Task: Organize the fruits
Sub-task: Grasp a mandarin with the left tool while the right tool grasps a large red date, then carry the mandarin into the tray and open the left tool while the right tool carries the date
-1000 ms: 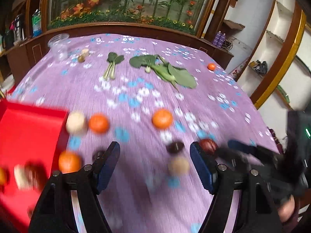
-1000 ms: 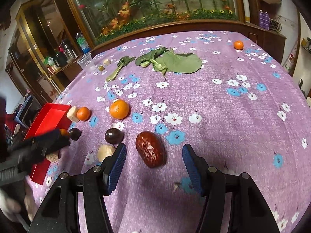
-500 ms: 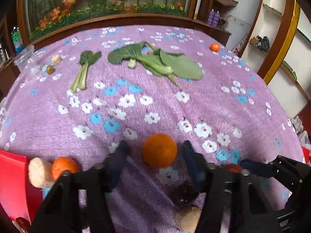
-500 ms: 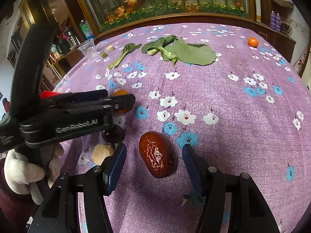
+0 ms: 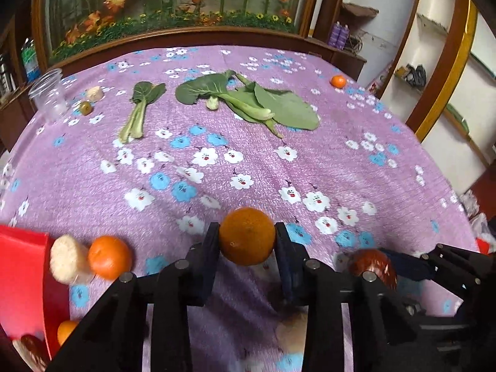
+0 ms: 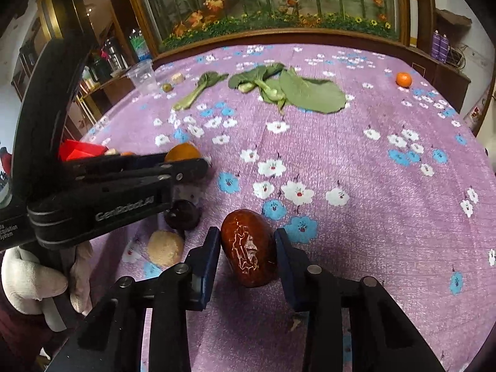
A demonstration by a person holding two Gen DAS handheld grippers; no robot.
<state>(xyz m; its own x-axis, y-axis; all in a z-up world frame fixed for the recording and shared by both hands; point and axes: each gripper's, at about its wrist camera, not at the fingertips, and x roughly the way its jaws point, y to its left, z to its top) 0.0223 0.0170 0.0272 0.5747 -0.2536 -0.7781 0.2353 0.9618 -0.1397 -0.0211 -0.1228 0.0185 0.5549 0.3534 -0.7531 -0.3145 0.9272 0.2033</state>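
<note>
My left gripper (image 5: pixel 247 241) is shut on an orange (image 5: pixel 247 236) on the purple flowered cloth; it also shows from the side in the right wrist view (image 6: pixel 173 167). My right gripper (image 6: pixel 247 248) is shut on a big red date (image 6: pixel 248 248), which also shows in the left wrist view (image 5: pixel 373 265). A red tray (image 5: pixel 21 276) at the left holds a few fruits. A small orange (image 5: pixel 109 257) and a pale round piece (image 5: pixel 66 259) lie beside the tray. A dark fruit (image 6: pixel 181 214) and a tan round fruit (image 6: pixel 165 247) lie left of the date.
Leafy greens (image 5: pixel 248 99) and a bok choy stalk (image 5: pixel 139 111) lie across the far half of the table. A clear plastic cup (image 5: pixel 49 96), an olive (image 5: pixel 86 107) and a pale chunk (image 5: pixel 94 93) stand far left. A small tangerine (image 5: pixel 338 81) sits far right.
My left gripper moved forward from beside the tray to the orange and closed on it. My right gripper closed on the red date.
</note>
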